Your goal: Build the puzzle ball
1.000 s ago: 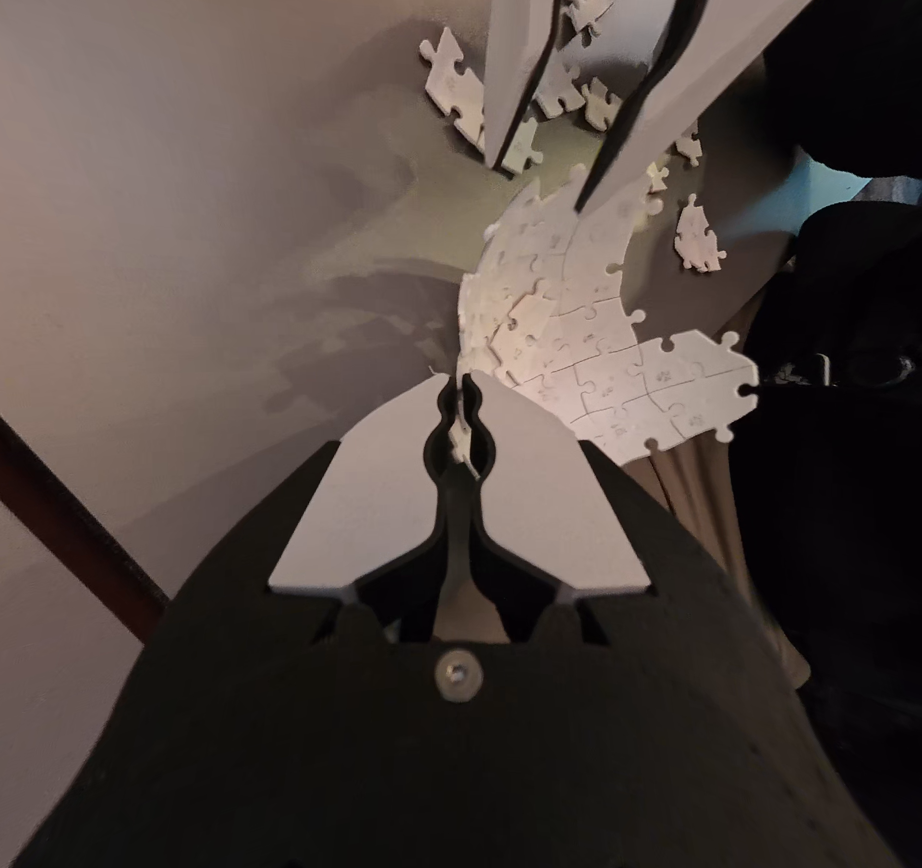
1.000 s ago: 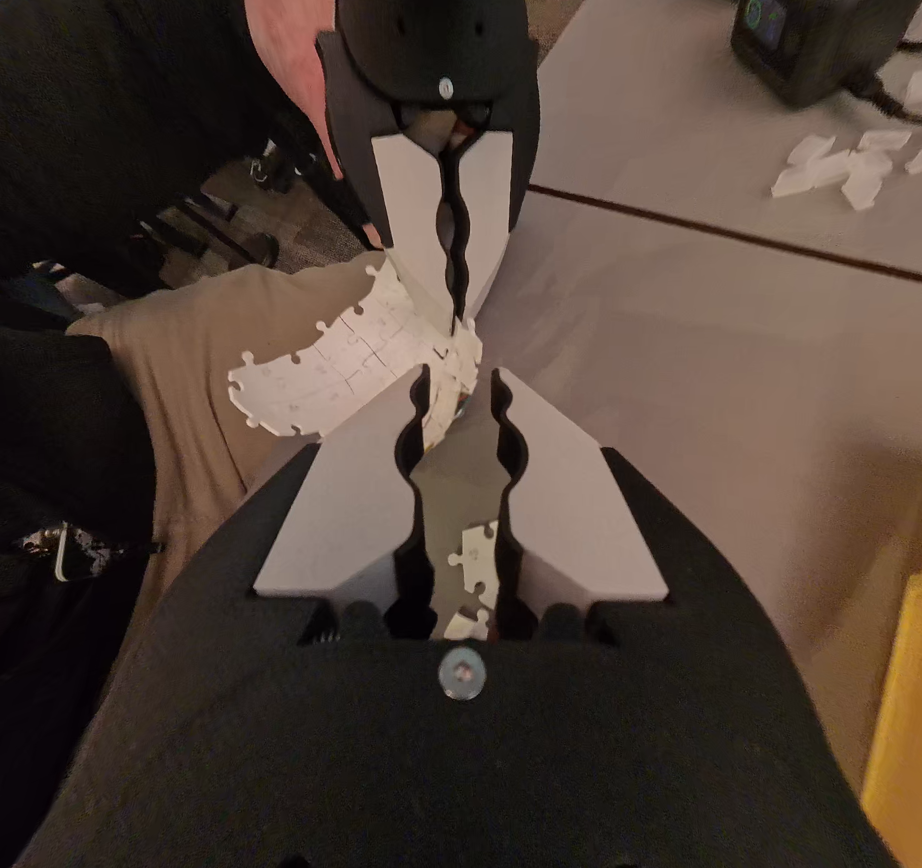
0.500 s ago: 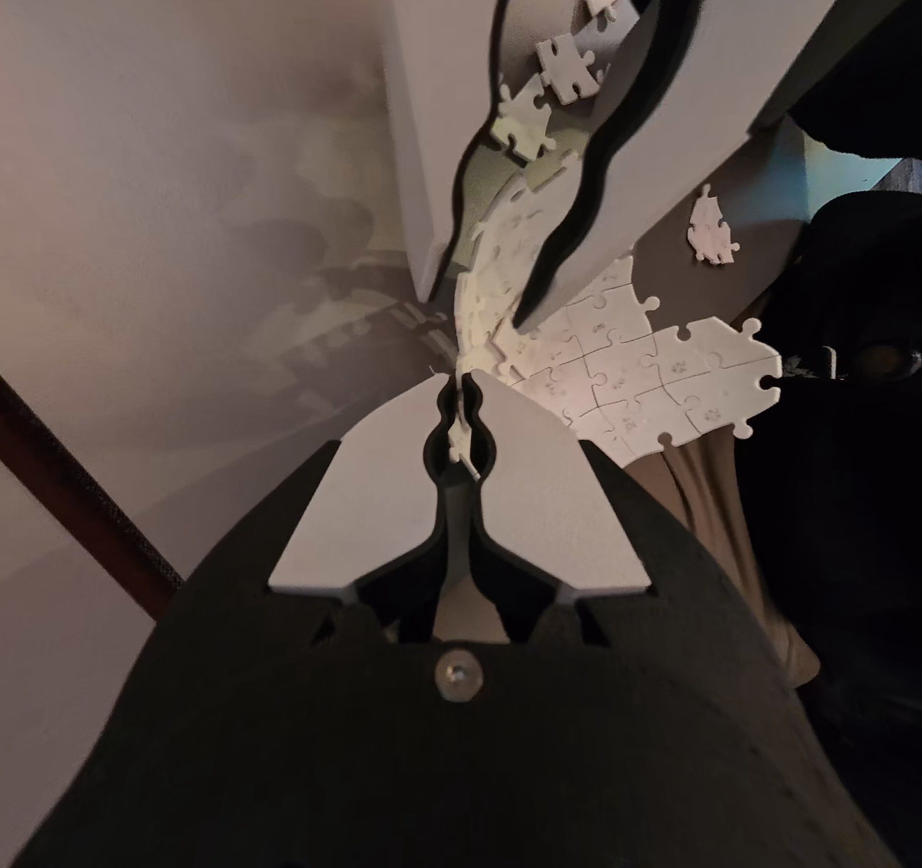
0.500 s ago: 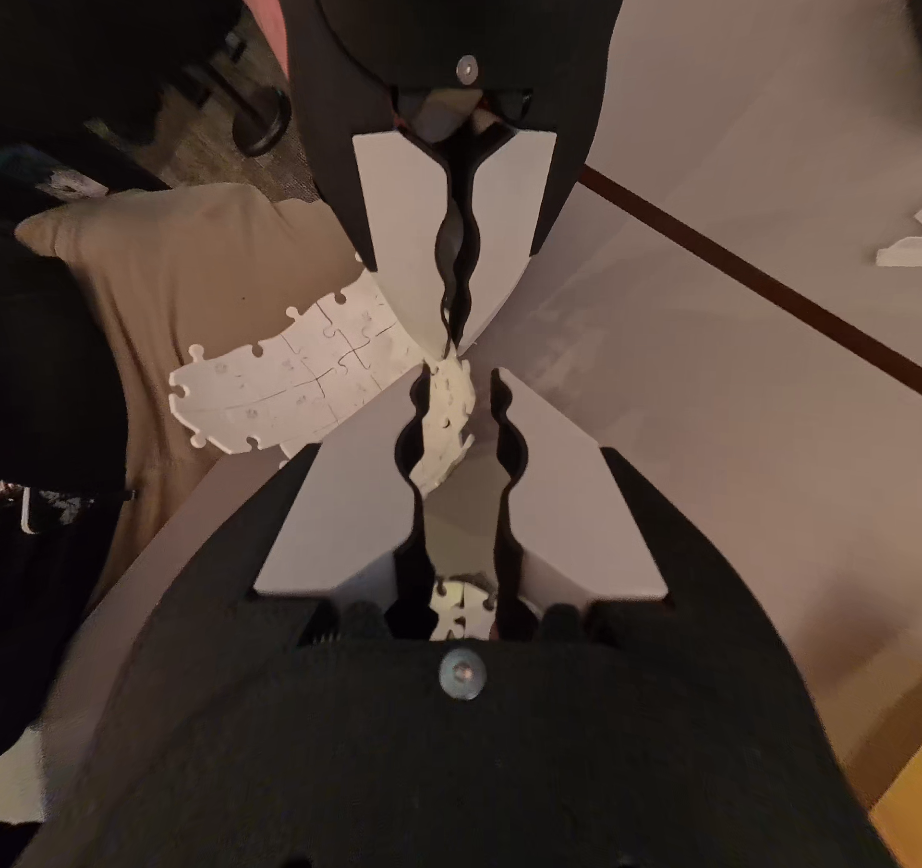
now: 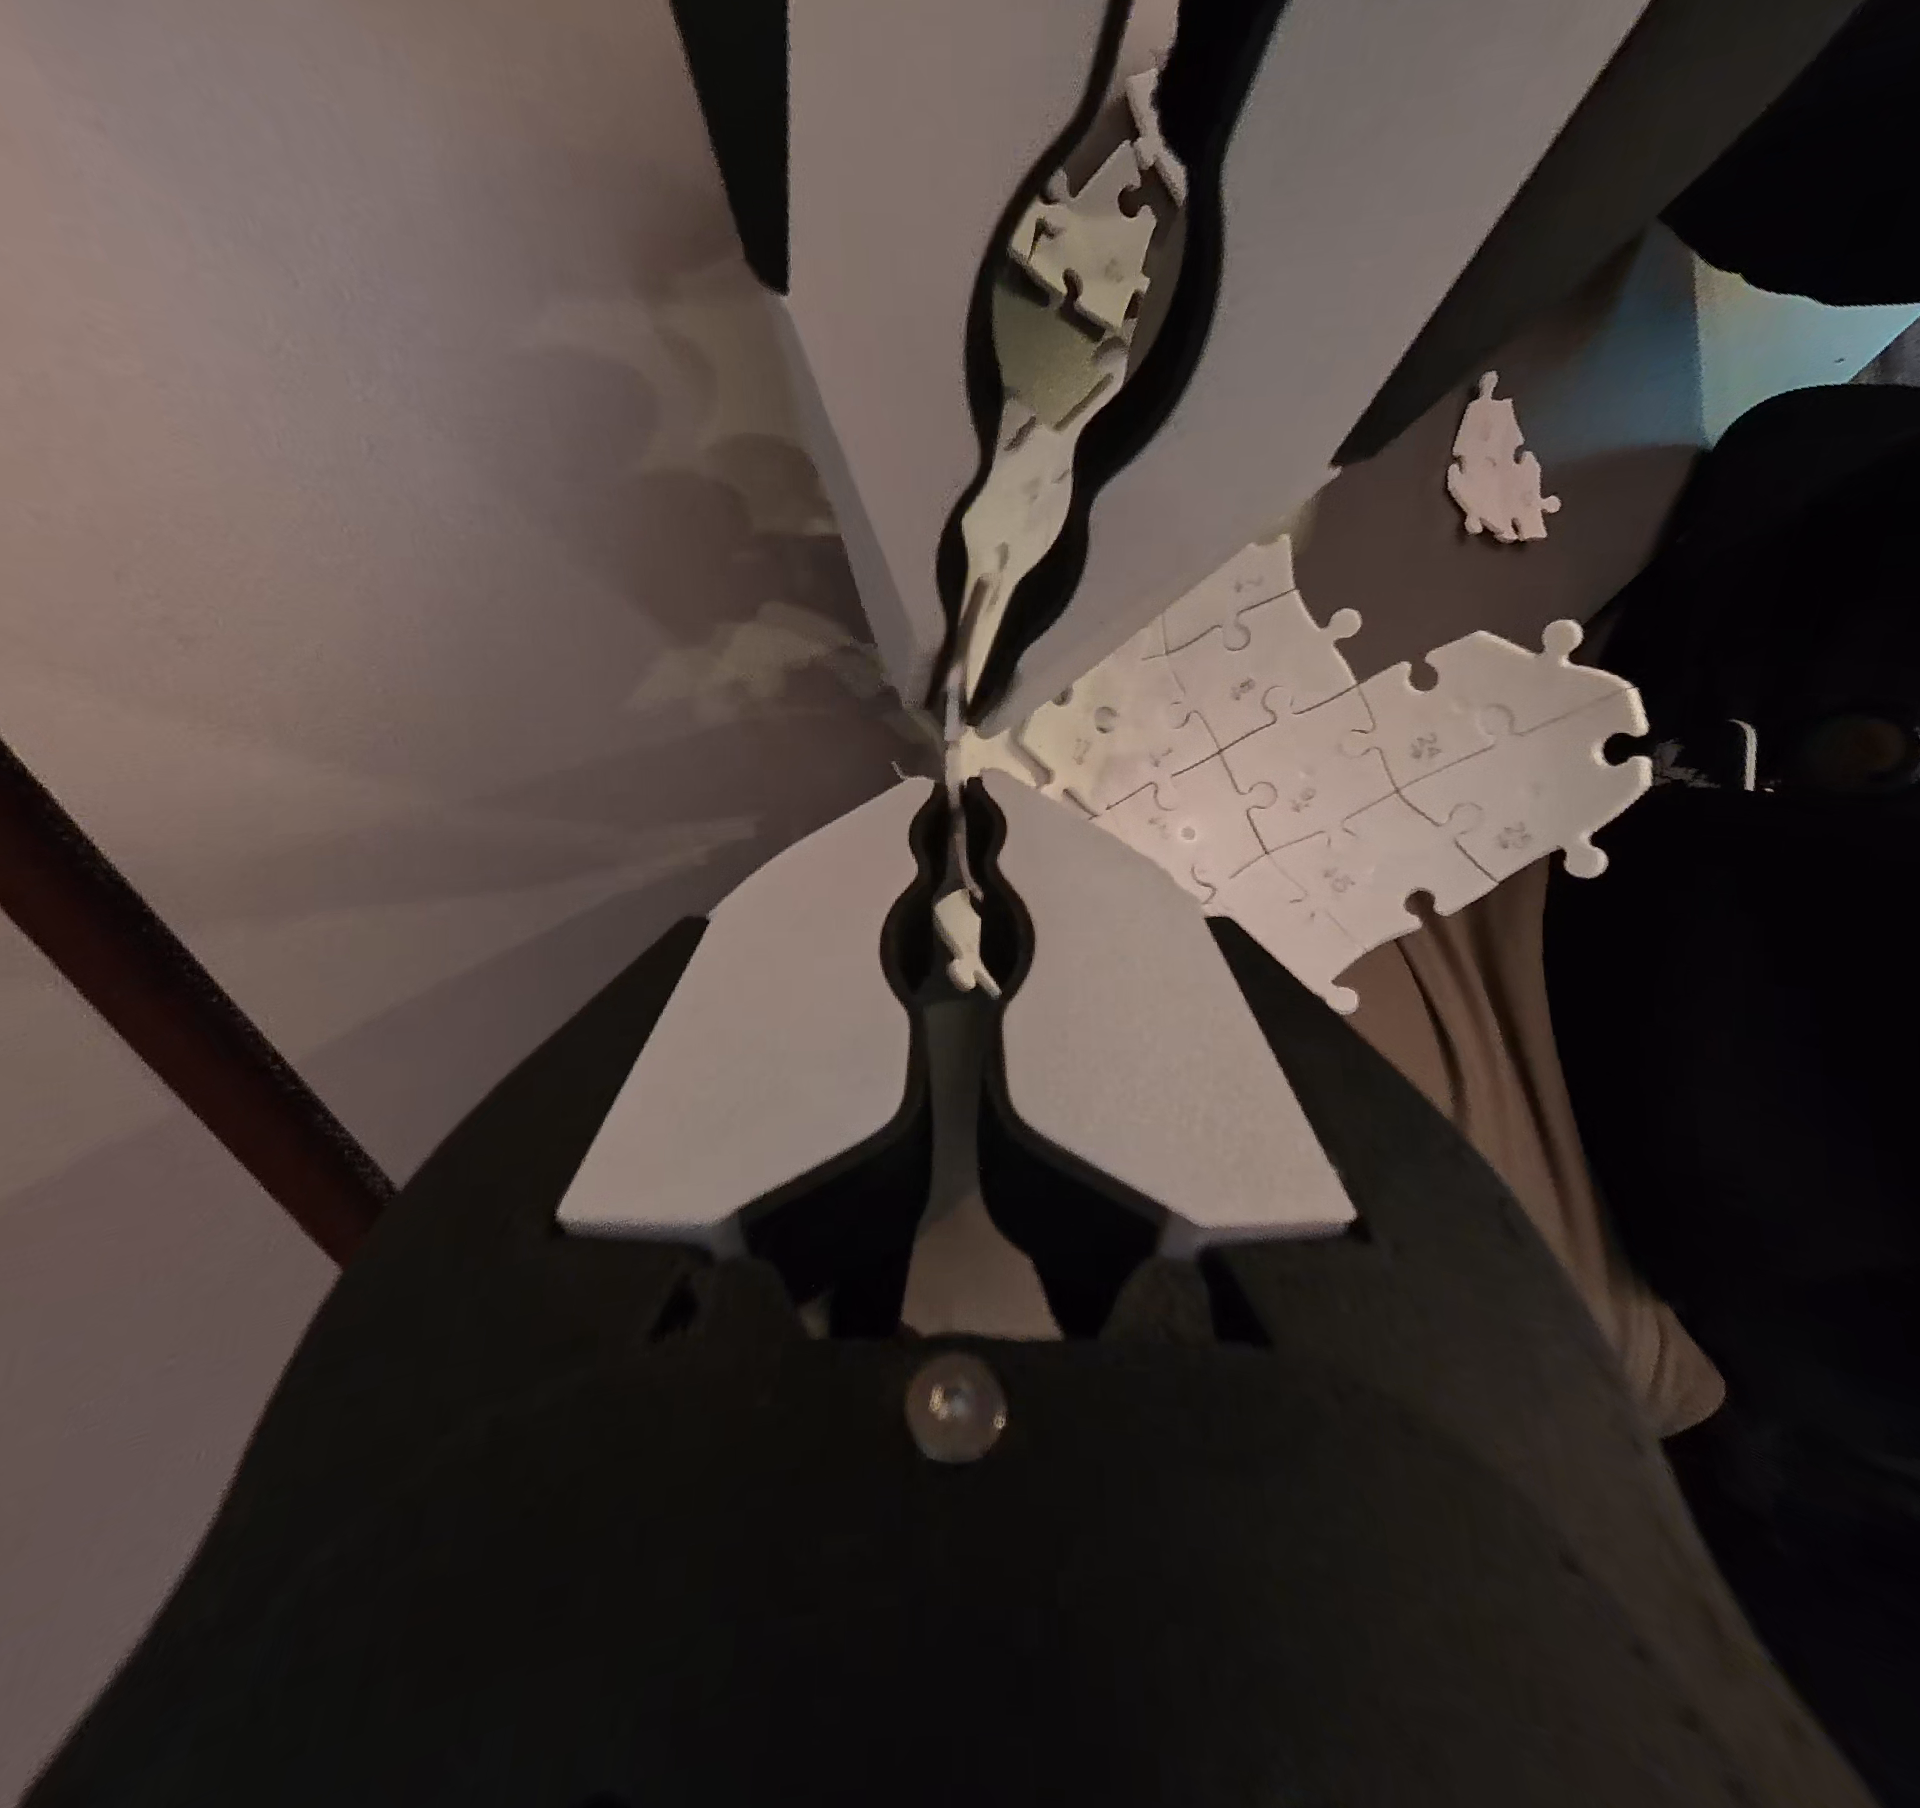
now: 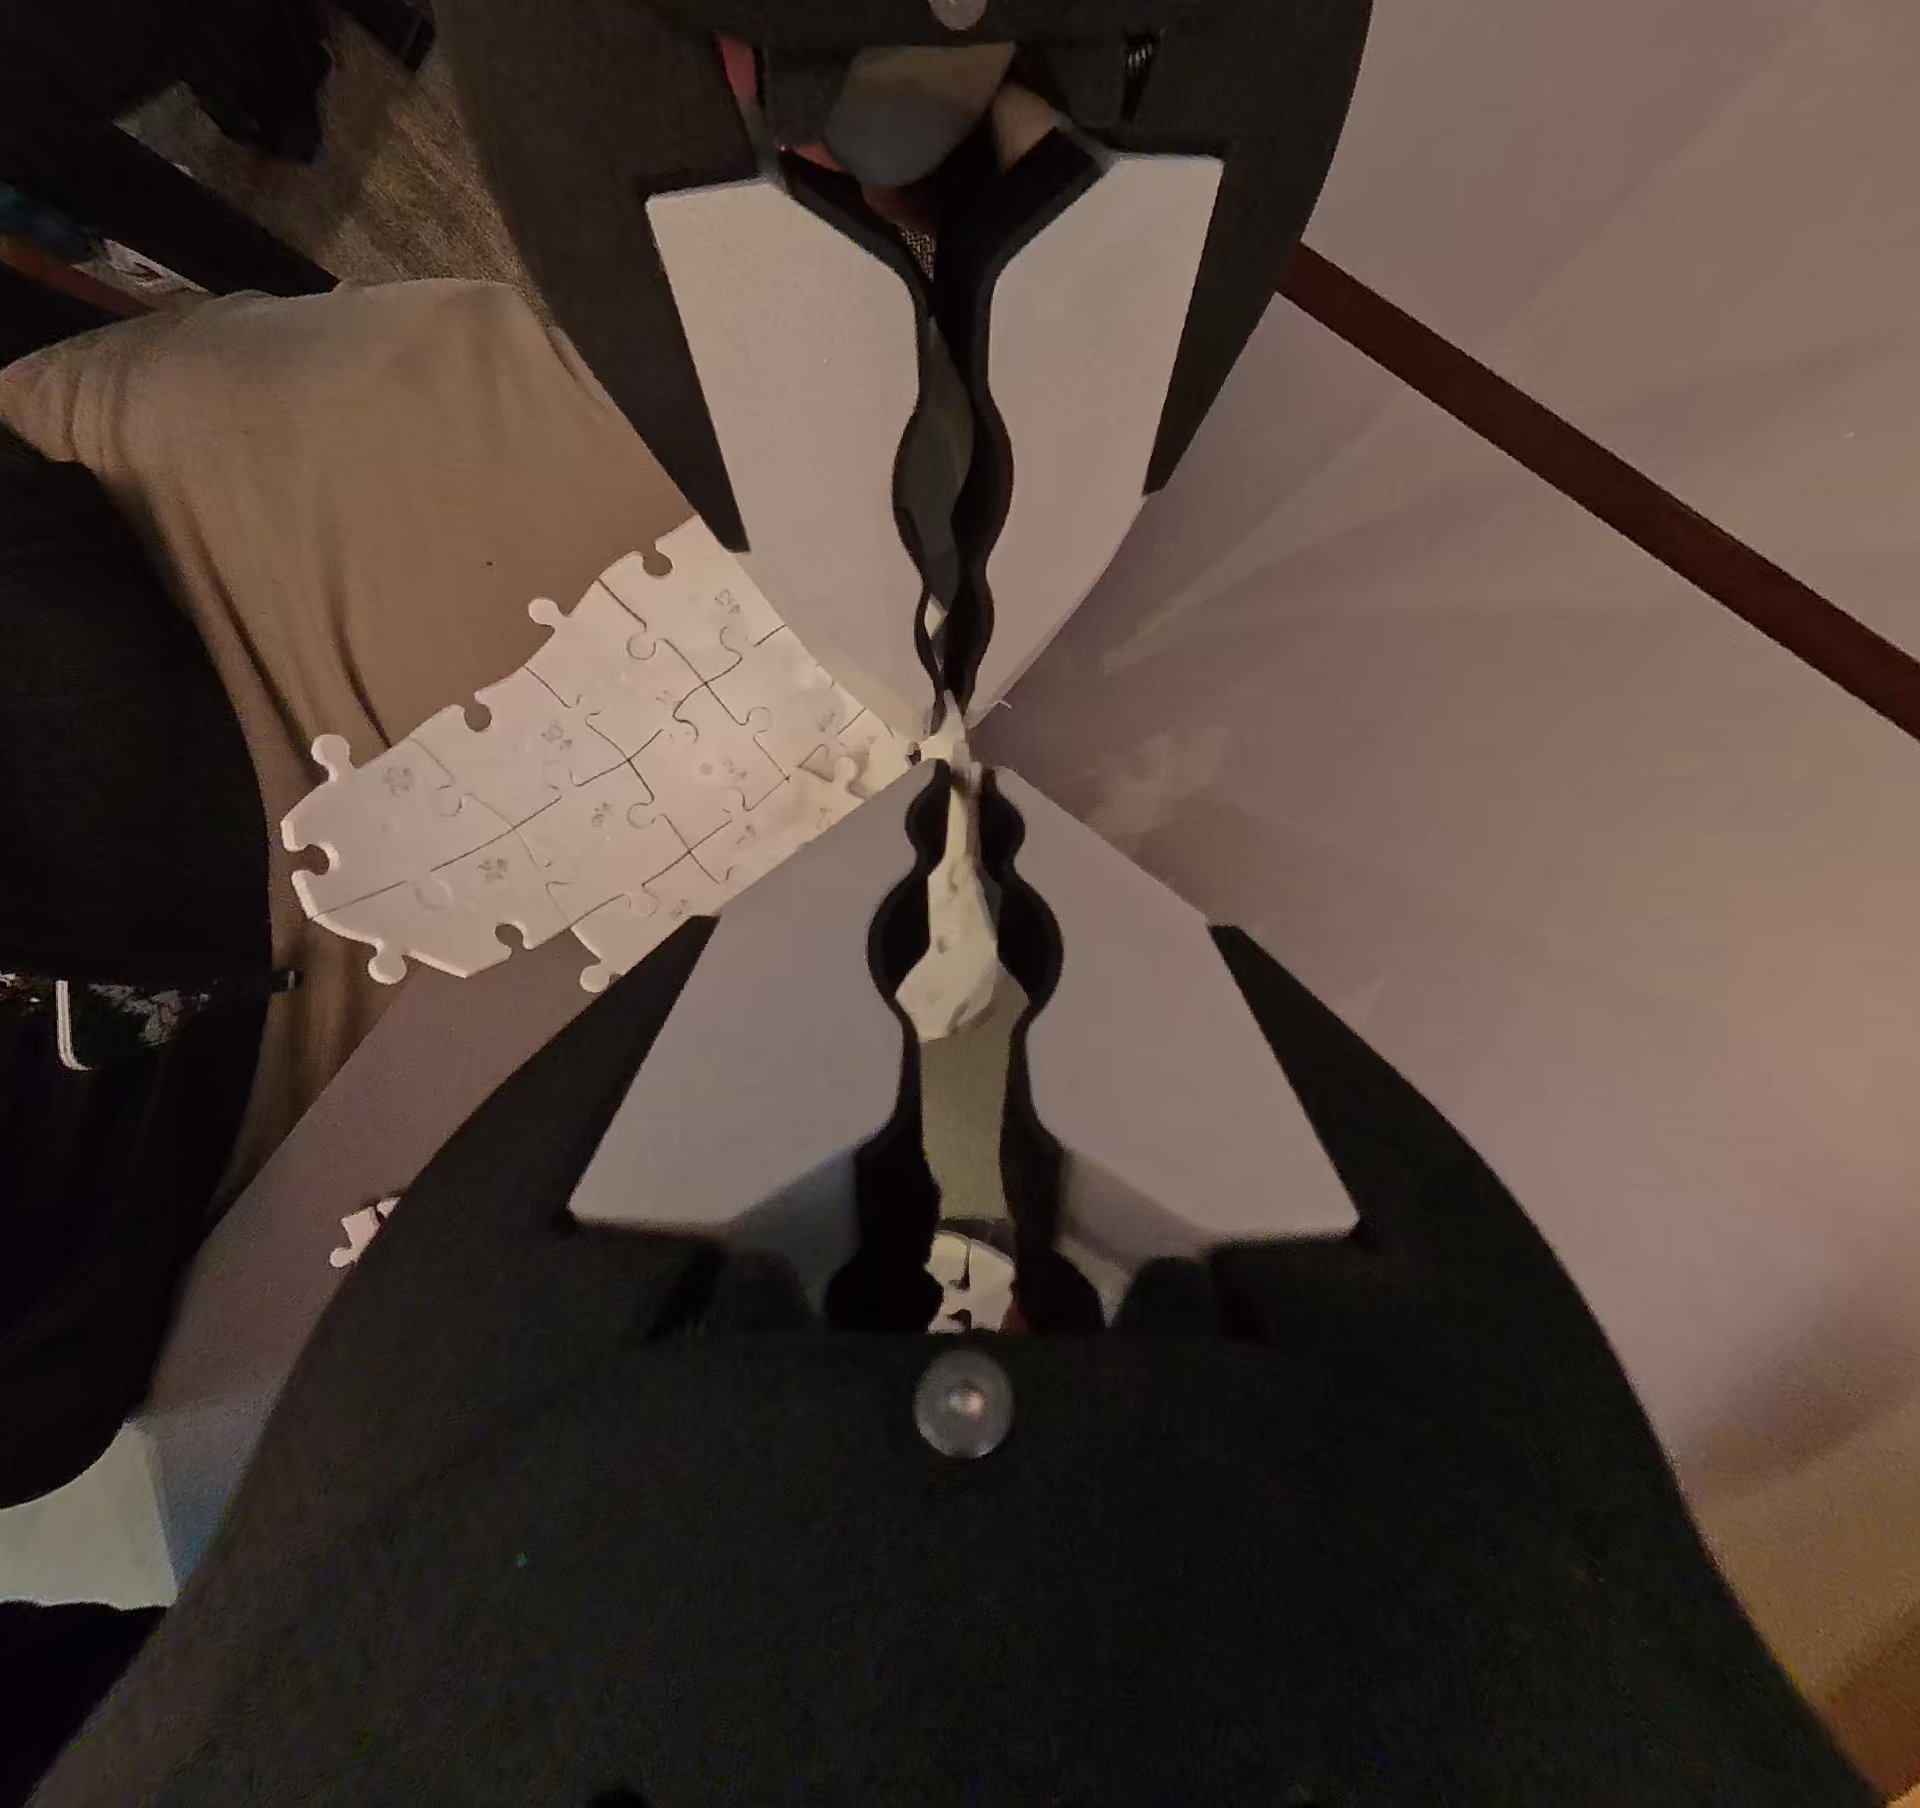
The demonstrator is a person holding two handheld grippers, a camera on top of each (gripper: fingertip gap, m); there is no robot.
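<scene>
pale table [image 5: 312, 408], loose puzzle pieces [image 5: 1496, 475]

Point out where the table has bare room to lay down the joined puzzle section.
Bare grey tabletop lies right of both grippers, up to the dark brown seam. It is crowded behind the right gripper, where loose white puzzle pieces lie near the curved white puzzle section.

My left claw [image 5: 961, 802] hides the edge of the puzzle sheet [image 5: 1340, 771] it pinches. The right claw [image 6: 961, 782] covers the sheet's far end, and loose pieces [image 5: 1091, 262] show only through its gap. I cannot read their shapes.
</scene>
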